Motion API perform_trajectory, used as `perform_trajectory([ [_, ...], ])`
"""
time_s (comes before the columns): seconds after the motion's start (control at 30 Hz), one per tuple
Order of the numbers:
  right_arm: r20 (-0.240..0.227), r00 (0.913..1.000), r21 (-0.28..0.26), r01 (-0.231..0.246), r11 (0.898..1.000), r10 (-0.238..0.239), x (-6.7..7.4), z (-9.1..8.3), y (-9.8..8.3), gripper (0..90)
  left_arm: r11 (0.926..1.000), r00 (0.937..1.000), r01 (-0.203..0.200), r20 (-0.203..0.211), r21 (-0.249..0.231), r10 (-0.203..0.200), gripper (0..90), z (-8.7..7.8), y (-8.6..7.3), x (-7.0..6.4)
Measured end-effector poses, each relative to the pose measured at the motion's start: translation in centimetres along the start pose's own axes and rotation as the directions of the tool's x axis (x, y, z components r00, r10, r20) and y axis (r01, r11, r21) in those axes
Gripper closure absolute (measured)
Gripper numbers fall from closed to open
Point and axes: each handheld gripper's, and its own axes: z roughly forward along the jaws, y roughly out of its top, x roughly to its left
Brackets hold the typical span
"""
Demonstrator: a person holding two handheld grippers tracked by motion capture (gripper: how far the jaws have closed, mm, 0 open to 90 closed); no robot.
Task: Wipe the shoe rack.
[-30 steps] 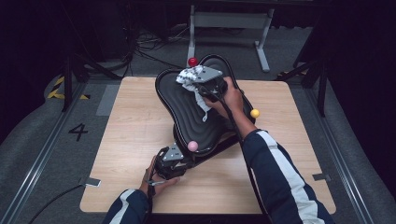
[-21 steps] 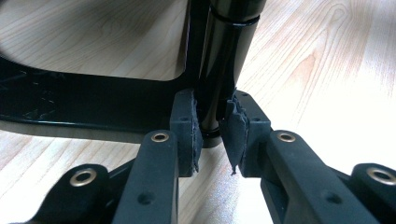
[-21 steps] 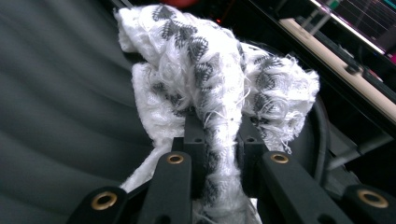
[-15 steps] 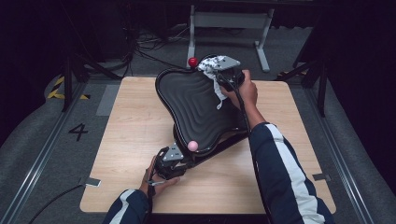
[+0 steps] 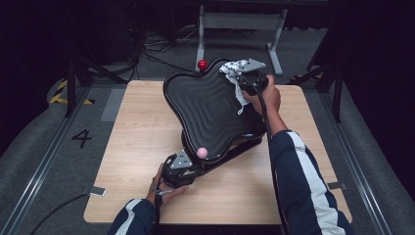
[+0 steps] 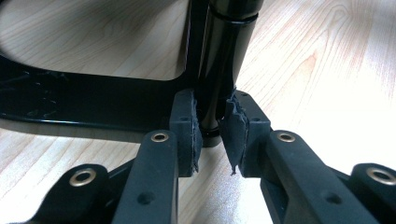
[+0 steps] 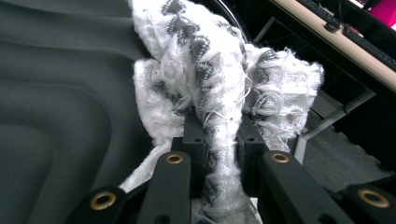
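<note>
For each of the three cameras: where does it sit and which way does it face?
High view: above the table's near side, looking forward and down; both forearms show.
Left gripper view: on the left gripper, looking along its jaws at the black post they clamp.
Right gripper view: on the right gripper, facing the white cloth it pinches.
Shared: the black wavy tray.

a light wood bench (image 5: pixel 147 127) stands on a grey carpet floor (image 5: pixel 39 147) in a dark room; light falls mainly on the bench top. a "4" (image 5: pixel 81 138) is marked on the floor left of the bench. yellow-black tape (image 5: pixel 61 93) lies farther back on the left. black cables (image 5: pixel 147 54) trail across the floor behind the bench, beside a grey metal stand (image 5: pixel 240 24). metal rails (image 5: pixel 29 196) run along both sides.
</note>
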Motion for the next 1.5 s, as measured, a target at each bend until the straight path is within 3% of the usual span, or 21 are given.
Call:
perform_trajectory([
  [0.2, 0.005, 1.0000, -0.011, 0.006, 1.000, -0.006, 1.0, -0.5, -0.3, 79.0, 1.0000, 1.0000, 0.003, 0.006, 0.001, -0.003, 73.4, 0.0, 0.0, 0.0],
  [0.37, -0.034, 0.9994, -0.033, 0.007, 0.999, -0.008, 1.8, -0.8, -0.1, 79.0, 1.0000, 1.0000, -0.001, 0.007, 0.005, 0.001, 73.4, 0.0, 0.0, 0.0],
  [0.47, -0.081, 0.9958, -0.063, 0.039, 0.997, -0.044, 3.7, -1.2, 0.7, 79.1, 1.0000, 1.0000, -0.003, 0.008, 0.007, 0.003, 73.4, 0.0, 0.0, 0.0],
  [0.5, -0.081, 0.9958, -0.063, 0.039, 0.997, -0.044, 3.7, -1.2, 0.7, 79.1, 1.0000, 1.0000, -0.003, 0.008, 0.007, 0.003, 73.4, 0.0, 0.0, 0.0],
  [0.53, -0.105, 0.9920, -0.081, 0.061, 0.995, -0.070, 4.9, -1.5, 1.1, 79.0, 1.0000, 1.0000, -0.001, 0.005, 0.003, 0.001, 73.5, 0.1, 0.0, -0.1],
  [0.57, -0.105, 0.9920, -0.081, 0.061, 0.995, -0.070, 4.9, -1.5, 1.1, 79.0, 1.0000, 1.0000, -0.001, 0.005, 0.003, 0.001, 73.5, 0.1, 0.0, -0.1],
  [0.6, -0.123, 0.9882, -0.102, 0.079, 0.992, -0.091, 6.4, -1.8, 1.5, 79.0, 1.0000, 1.0000, -0.002, 0.004, 0.005, 0.002, 73.5, 0.0, 0.0, -0.1],
  [0.7, -0.151, 0.9826, -0.117, 0.091, 0.989, -0.109, 7.6, -2.2, 1.9, 78.9, 1.0000, 1.0000, -0.003, 0.002, 0.006, 0.003, 73.5, 0.0, 0.0, -0.1],
  [0.73, -0.180, 0.9758, -0.136, 0.100, 0.986, -0.124, 9.0, -2.5, 2.3, 78.8, 1.0000, 1.0000, -0.004, 0.002, 0.007, 0.004, 73.5, 0.0, 0.0, -0.1],
  [0.77, -0.180, 0.9758, -0.136, 0.100, 0.986, -0.124, 9.0, -2.5, 2.3, 78.8, 1.0000, 1.0000, -0.004, 0.002, 0.007, 0.004, 73.5, 0.0, 0.0, -0.1],
  [0.8, -0.204, 0.9676, -0.162, 0.117, 0.980, -0.149, 10.4, -2.8, 2.6, 78.8, 1.0000, 1.0000, -0.004, 0.002, 0.007, 0.004, 73.5, 0.0, 0.0, -0.1],
  [0.83, -0.204, 0.9676, -0.162, 0.117, 0.980, -0.149, 10.4, -2.8, 2.6, 78.8, 1.0000, 1.0000, -0.005, 0.001, 0.007, 0.005, 73.5, 0.0, 0.0, -0.1],
  [0.97, -0.235, 0.9521, -0.192, 0.153, 0.970, -0.196, 12.6, -3.4, 3.2, 78.8, 1.0000, 1.0000, -0.003, 0.002, 0.006, 0.003, 73.5, 0.0, 0.0, -0.1],
  [1.03, -0.272, 0.9391, -0.199, 0.159, 0.967, -0.210, 13.4, -3.6, 3.3, 78.8, 0.9999, 1.0000, -0.004, 0.001, 0.010, 0.004, 73.5, 0.0, 0.0, -0.1],
  [1.07, -0.251, 0.9415, -0.201, 0.177, 0.964, -0.225, 13.7, -3.7, 3.3, 78.9, 0.9999, 1.0000, -0.005, -0.001, 0.014, 0.005, 73.5, 0.0, 0.0, -0.1],
  [1.1, -0.233, 0.9417, -0.202, 0.197, 0.959, -0.243, 13.9, -3.8, 3.3, 78.9, 1.0000, 1.0000, -0.003, 0.001, 0.009, 0.003, 73.5, 0.0, 0.0, -0.1],
  [1.27, -0.266, 0.9400, -0.193, 0.165, 0.967, -0.214, 12.9, -3.7, 3.0, 78.9, 1.0000, 1.0000, -0.001, 0.001, 0.004, 0.001, 73.5, 0.0, 0.0, -0.1],
  [1.37, -0.231, 0.9500, -0.172, 0.172, 0.970, -0.210, 12.1, -3.6, 2.6, 78.9, 1.0000, 1.0000, -0.003, 0.003, 0.006, 0.003, 73.5, 0.0, 0.0, -0.1],
  [1.5, -0.215, 0.9652, -0.144, 0.120, 0.982, -0.149, 9.6, -3.2, 1.5, 78.9, 1.0000, 1.0000, -0.006, 0.006, 0.008, 0.006, 73.5, 0.0, 0.0, 0.0],
])
